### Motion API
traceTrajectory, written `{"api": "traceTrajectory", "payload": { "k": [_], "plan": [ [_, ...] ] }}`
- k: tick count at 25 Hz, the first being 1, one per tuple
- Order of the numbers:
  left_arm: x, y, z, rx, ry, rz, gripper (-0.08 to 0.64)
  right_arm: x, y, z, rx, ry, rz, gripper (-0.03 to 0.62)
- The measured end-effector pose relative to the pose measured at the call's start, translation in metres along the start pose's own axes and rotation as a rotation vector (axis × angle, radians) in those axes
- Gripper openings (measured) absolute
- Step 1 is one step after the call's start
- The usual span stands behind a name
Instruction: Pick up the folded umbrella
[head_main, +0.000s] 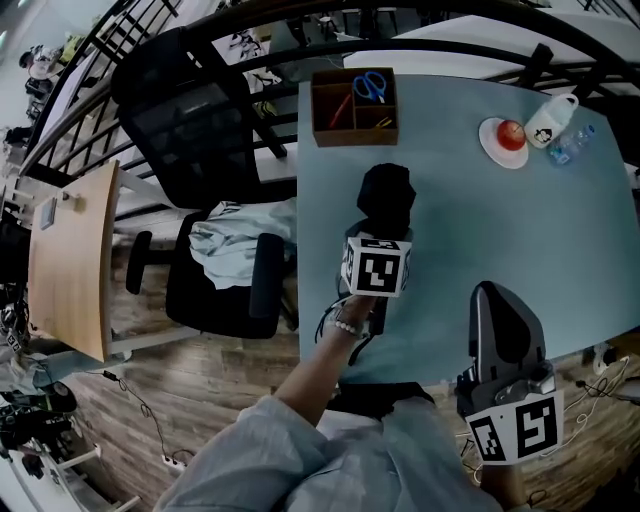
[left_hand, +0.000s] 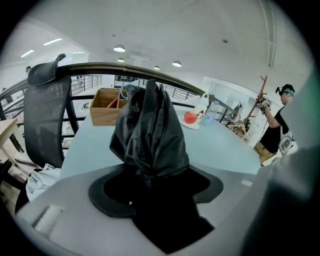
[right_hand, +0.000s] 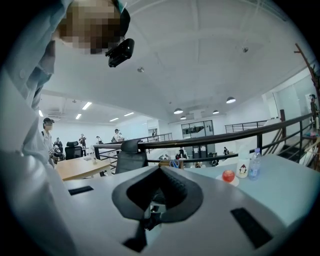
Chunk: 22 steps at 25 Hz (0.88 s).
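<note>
The folded umbrella (head_main: 386, 195), a bundle of black fabric, sits above the pale blue table (head_main: 560, 250) near its left side. My left gripper (head_main: 383, 232) is shut on its lower end, and the fingers are hidden under the cloth. In the left gripper view the umbrella (left_hand: 150, 130) sticks up and away from the left gripper (left_hand: 155, 175), filling the space between the jaws. My right gripper (head_main: 492, 292) hovers at the table's near edge, shut and holding nothing. The right gripper (right_hand: 160, 170) points roughly level across the table.
At the table's far edge stands a wooden box (head_main: 354, 106) holding blue scissors (head_main: 370, 85). A plate with a red apple (head_main: 511, 135), a white mug (head_main: 552, 120) and a water bottle (head_main: 572, 148) stand at the far right. A black office chair (head_main: 225, 270) with cloth on it stands left of the table.
</note>
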<state>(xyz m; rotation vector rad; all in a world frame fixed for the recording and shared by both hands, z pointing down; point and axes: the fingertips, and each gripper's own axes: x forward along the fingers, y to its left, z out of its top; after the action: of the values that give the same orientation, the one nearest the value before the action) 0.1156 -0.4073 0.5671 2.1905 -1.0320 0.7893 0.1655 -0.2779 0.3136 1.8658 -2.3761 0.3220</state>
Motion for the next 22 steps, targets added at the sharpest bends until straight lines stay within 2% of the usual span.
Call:
{"api": "traceTrajectory", "payload": {
  "k": [6,10,22],
  "plan": [
    [-0.05,-0.026,0.027,0.056,-0.162,0.002,0.293,-0.036,-0.006,0.002,-0.008,-0.029,0.008,0.0],
    [-0.086,-0.051,0.035,0.064,-0.248,-0.013,0.293,-0.063,-0.013,0.006,-0.014,-0.061,0.017,0.0],
    [-0.221,-0.124,0.038,0.081,-0.525,-0.058,0.293,-0.159,-0.025,0.011,-0.047,-0.144,0.043,0.0]
  ]
}}
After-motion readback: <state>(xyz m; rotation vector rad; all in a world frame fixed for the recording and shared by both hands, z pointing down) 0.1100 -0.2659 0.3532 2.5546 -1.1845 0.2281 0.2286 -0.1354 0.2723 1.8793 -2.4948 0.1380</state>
